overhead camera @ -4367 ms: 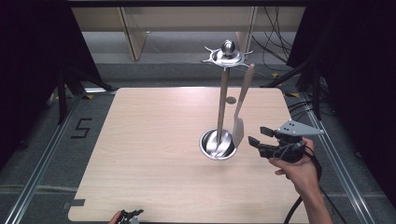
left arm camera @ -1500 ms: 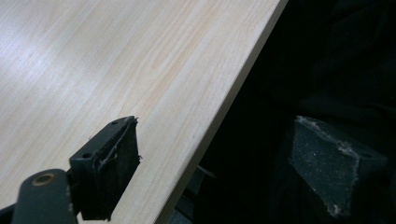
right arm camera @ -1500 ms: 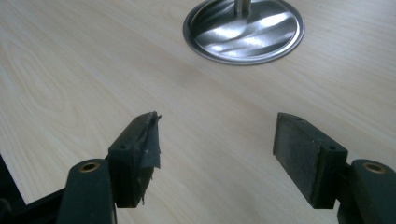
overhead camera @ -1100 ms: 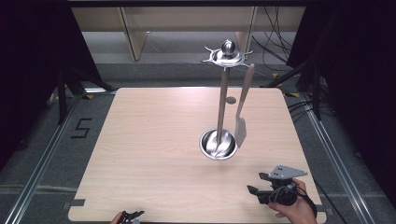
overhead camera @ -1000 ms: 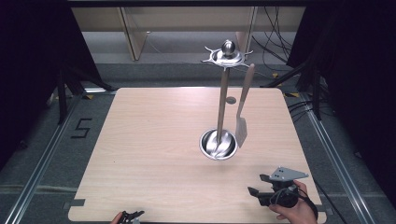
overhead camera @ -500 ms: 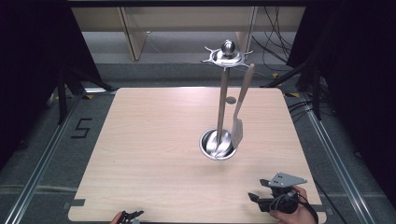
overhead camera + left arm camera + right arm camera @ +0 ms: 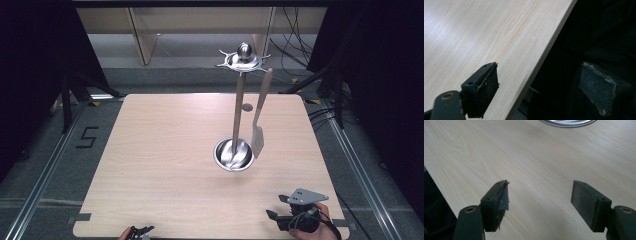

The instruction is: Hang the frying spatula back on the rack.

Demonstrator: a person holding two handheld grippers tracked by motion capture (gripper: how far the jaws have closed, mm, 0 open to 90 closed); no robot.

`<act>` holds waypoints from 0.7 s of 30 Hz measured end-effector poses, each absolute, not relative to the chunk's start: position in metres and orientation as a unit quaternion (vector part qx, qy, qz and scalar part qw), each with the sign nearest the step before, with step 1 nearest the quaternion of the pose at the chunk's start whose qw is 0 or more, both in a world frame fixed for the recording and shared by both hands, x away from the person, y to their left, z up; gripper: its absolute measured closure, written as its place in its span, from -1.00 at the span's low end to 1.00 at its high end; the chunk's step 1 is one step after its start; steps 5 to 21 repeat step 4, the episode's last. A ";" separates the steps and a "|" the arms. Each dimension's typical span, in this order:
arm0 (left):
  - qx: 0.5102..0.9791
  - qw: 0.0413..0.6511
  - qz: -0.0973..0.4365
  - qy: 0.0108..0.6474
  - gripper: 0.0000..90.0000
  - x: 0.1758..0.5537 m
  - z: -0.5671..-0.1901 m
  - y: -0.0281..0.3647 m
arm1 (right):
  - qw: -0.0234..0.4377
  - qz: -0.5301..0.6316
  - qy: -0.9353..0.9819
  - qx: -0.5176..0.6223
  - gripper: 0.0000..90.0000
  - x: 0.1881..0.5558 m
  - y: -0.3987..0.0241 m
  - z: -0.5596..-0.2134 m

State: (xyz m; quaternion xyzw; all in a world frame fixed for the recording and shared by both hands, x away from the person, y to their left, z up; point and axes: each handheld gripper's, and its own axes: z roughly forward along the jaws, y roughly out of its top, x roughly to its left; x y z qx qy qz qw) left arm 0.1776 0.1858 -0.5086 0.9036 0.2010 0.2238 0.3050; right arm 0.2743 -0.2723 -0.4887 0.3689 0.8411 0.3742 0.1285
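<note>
At the near right corner of the desk (image 7: 165, 150) the right hand-held gripper (image 7: 276, 218) rests low with its jaws spread and nothing between them. The wooden-handled spatula (image 7: 260, 115) hangs upright from the top ring of the steel utensil stand (image 7: 235, 150), well apart from that hand-held gripper, forward and slightly to its left; its long axis runs vertical, blade just above the stand's round base. The left hand-held gripper (image 7: 140, 232), likewise released, sits at the near edge, farther from the spatula. The pale wood surface lies bare otherwise; dark curtains and cables surround it.
</note>
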 end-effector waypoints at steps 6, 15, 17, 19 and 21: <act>0.905 0.302 0.223 0.200 -0.67 0.178 -0.509 0.186 | 0.132 0.374 0.839 0.372 -0.31 0.274 -0.273 -0.488; 0.905 0.302 0.223 0.200 -0.67 0.178 -0.509 0.186 | 0.132 0.374 0.839 0.372 -0.31 0.274 -0.273 -0.488; 0.905 0.302 0.223 0.200 -0.67 0.178 -0.509 0.186 | 0.132 0.374 0.839 0.372 -0.31 0.274 -0.273 -0.488; 0.905 0.302 0.223 0.200 -0.67 0.178 -0.509 0.186 | 0.132 0.374 0.839 0.372 -0.31 0.274 -0.273 -0.488; 0.905 0.302 0.223 0.200 -0.67 0.178 -0.509 0.186 | 0.132 0.374 0.839 0.372 -0.31 0.274 -0.273 -0.488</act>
